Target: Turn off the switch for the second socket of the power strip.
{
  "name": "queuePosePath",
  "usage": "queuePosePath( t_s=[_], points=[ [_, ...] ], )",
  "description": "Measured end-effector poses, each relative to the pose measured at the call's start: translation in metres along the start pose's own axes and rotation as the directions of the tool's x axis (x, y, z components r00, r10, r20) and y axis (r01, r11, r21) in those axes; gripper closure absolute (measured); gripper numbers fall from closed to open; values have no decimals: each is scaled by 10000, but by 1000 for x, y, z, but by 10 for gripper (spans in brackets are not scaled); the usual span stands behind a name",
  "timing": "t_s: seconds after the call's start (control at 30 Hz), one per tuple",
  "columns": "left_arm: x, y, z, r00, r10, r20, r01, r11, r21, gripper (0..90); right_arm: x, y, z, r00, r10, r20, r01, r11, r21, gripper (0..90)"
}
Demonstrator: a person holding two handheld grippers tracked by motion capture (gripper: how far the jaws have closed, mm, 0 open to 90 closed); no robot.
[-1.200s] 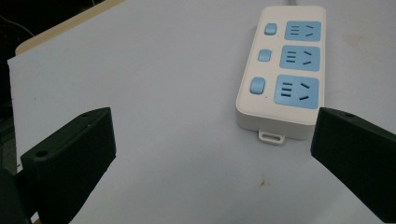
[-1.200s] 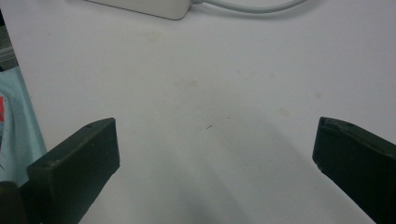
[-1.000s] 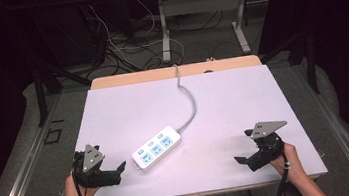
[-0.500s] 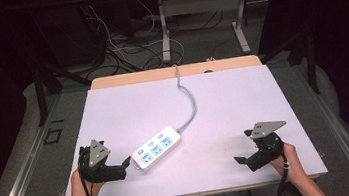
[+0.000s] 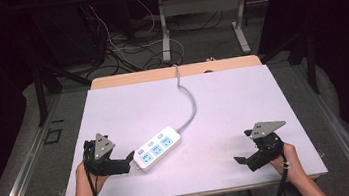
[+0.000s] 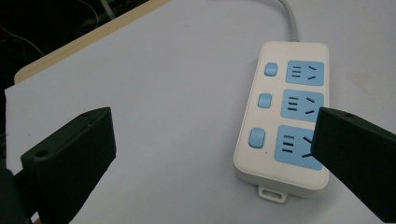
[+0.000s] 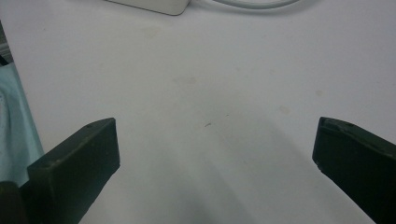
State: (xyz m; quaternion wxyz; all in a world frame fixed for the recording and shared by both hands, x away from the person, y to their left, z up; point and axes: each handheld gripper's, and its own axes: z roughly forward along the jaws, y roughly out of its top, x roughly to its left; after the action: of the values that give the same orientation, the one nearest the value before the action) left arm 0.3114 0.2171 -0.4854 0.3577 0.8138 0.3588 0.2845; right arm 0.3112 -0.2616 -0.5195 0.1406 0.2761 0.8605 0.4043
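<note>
Both grippers (image 5: 130, 160) (image 5: 238, 160) gape beside the power strip (image 6: 285, 121); any brand seems unreadable.

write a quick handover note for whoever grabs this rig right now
Left claw: open, empty, at the near end of the power strip, one jaw over its nearest socket in the left gripper view; contact unclear.
Right claw: open, empty, resting near the table's front right, apart from the strip.
Strip lies flat, diagonal, left of centre; its cable runs off the far edge.
Done: nothing gripped yet.
Left: probably grasp the strip.
</note>
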Motion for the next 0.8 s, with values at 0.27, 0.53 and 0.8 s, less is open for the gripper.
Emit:
queuePosePath(
  t_s=[0.27,0.53,0.8],
  points=[
    [1,7,5,9999,-40,138,40,10000,-35,0,0,0,0,10000,18,38,-18,10000,1,2],
    [1,13,12,9996,63,276,-63,10000,23,0,-1,0,0,9999,-107,-124,108,9999,75,2],
    [3,19,19,9995,144,276,-145,9999,47,0,-1,0,0,10000,-32,-34,33,10000,43,2]
  ],
)
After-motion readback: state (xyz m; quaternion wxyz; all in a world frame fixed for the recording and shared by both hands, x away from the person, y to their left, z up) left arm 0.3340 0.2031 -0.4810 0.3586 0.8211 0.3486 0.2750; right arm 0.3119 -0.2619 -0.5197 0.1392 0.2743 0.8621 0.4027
